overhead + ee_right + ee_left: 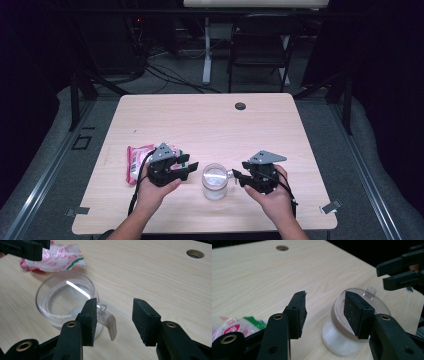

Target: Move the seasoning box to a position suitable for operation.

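Clear mug (pixel 215 181) sits near-centre on table (pixel 210 120) btw both grippers, left gripper (pixel 186 166) & right gripper (pixel 239 175) jaws wide w/ nothing held, right lined up w/ handle (pixel 110 325), prob to grab it.

- A lab or recording studio: black curtains all round, dim floor.
- Beyond the grippers: a folding chair (pixel 260 47), tangled cables (pixel 165 70), and a desk leg (pixel 206 50).
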Demonstrator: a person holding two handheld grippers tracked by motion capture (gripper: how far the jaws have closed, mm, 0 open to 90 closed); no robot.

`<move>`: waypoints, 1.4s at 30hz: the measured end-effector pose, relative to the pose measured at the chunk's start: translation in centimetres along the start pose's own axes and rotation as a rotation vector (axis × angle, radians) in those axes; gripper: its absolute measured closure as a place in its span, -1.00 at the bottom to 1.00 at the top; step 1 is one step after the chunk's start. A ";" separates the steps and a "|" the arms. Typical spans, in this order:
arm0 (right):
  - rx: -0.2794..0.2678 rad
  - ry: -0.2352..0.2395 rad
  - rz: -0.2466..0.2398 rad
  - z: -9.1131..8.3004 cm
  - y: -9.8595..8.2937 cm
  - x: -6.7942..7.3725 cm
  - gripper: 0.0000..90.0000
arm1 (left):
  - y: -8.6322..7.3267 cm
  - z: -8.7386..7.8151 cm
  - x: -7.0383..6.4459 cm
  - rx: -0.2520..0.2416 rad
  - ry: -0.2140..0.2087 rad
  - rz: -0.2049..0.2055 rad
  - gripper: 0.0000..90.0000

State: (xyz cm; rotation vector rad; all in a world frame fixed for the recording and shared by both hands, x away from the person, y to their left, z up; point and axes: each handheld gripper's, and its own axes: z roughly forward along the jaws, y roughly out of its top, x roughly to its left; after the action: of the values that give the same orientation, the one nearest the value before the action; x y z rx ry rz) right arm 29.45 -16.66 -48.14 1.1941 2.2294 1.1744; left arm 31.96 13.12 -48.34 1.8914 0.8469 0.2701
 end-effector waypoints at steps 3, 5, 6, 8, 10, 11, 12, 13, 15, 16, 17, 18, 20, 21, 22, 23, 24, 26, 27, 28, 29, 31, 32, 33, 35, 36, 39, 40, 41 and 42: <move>-0.034 0.005 0.060 -0.2 0.7 -0.1 0.12 | 0.4 -0.1 -0.1 -0.044 -0.018 -0.052 0.12; -0.050 0.007 0.083 -0.2 1.1 -0.1 0.07 | 0.5 -0.1 -0.1 -0.063 -0.036 -0.084 0.13; -0.033 0.008 0.125 -0.2 1.2 -0.1 0.07 | 0.5 -0.1 -0.1 -0.065 -0.040 -0.093 0.16; -0.023 0.027 0.180 -0.1 1.3 -0.1 0.19 | 0.5 0.0 -0.2 -0.063 -0.042 -0.100 0.26; -0.026 0.047 0.214 -0.2 1.1 -0.1 0.33 | 0.3 0.1 -0.4 -0.037 -0.033 -0.081 0.35; -0.032 0.040 0.220 -0.1 1.0 -0.1 0.40 | 0.1 0.2 -0.4 -0.026 -0.032 -0.075 0.40; -0.026 0.029 0.224 -0.1 0.9 -0.1 0.44 | -0.1 0.2 -0.5 -0.011 -0.034 -0.071 0.45; -0.023 0.027 0.233 0.0 0.7 -0.1 0.48 | -0.3 0.3 -0.6 -0.002 -0.039 -0.072 0.50; -0.017 0.025 0.250 0.2 0.5 -0.2 0.57 | -0.7 0.5 -0.7 0.026 -0.037 -0.059 0.62; -0.015 0.025 0.260 0.3 0.3 -0.3 0.60 | -0.8 0.6 -0.9 0.039 -0.037 -0.050 0.65; -0.017 0.034 0.277 0.5 0.2 -0.4 0.62 | -1.0 0.6 -1.0 0.054 -0.027 -0.035 0.69; -0.010 0.044 0.288 0.6 0.2 -0.4 0.64 | -1.1 0.7 -1.1 0.063 -0.026 -0.026 0.73; -0.004 0.047 0.298 0.9 0.0 -0.4 0.68 | -1.4 0.7 -1.3 0.086 -0.026 -0.011 0.79; 0.002 0.045 0.293 1.0 0.0 -0.3 0.71 | -1.6 0.7 -1.4 0.099 -0.016 0.004 0.83; 0.014 0.035 0.284 1.0 0.0 -0.3 0.72 | -1.8 0.7 -1.4 0.110 -0.013 0.014 0.87; 0.009 0.033 0.290 1.2 0.0 -0.2 0.74 | -2.0 0.7 -1.4 0.116 -0.015 0.019 0.89; 0.009 0.033 0.290 1.2 0.0 -0.2 0.74 | -2.0 0.7 -1.4 0.116 -0.015 0.019 0.91; 0.017 0.031 0.291 1.4 0.0 -0.1 0.77 | -2.6 0.8 -1.6 0.134 -0.044 0.032 0.93; 0.016 0.032 0.295 1.5 0.0 -0.1 0.78 | -2.6 0.8 -1.6 0.134 -0.044 0.032 0.96; 0.022 0.040 0.299 1.6 0.0 -0.2 0.79 | -2.8 0.9 -1.7 0.141 -0.053 0.046 0.98; 0.023 0.046 0.305 1.6 -0.1 -0.2 0.80 | -2.9 0.9 -1.8 0.150 -0.059 0.053 0.99; 0.026 0.052 0.308 1.6 -0.1 -0.1 0.82 | -3.0 1.0 -1.8 0.157 -0.064 0.057 1.00; 0.027 0.057 0.312 1.7 -0.1 -0.1 0.84 | -3.2 1.1 -1.9 0.158 -0.060 0.056 1.00; 0.026 0.061 0.312 1.7 -0.1 0.0 0.86 | -3.3 1.2 -1.9 0.165 -0.061 0.057 1.00; 0.029 0.066 0.313 1.7 -0.1 0.0 0.87 | -3.5 1.3 -1.9 0.179 -0.060 0.055 1.00; 0.030 0.064 0.311 1.7 0.0 0.0 0.87 | -3.6 1.4 -1.8 0.182 -0.061 0.057 1.00; 0.031 0.075 0.313 1.7 0.0 -0.1 0.89 | -3.8 1.5 -1.9 0.196 -0.069 0.053 1.00; 0.029 0.076 0.315 1.7 0.0 -0.2 0.89 | -3.9 1.6 -2.0 0.196 -0.068 0.059 1.00; 0.032 0.075 0.318 1.7 0.0 -0.2 0.89 | -4.0 1.7 -2.0 0.203 -0.070 0.057 1.00; 0.034 0.077 0.317 1.7 -0.1 -0.2 0.89 | -4.0 1.7 -2.1 0.204 -0.077 0.059 1.00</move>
State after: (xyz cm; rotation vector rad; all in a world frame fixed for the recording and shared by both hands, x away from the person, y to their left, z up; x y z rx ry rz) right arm 30.61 -15.99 -49.20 1.5856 2.1766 1.3228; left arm 29.60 11.51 -52.27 2.1052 0.7919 0.1500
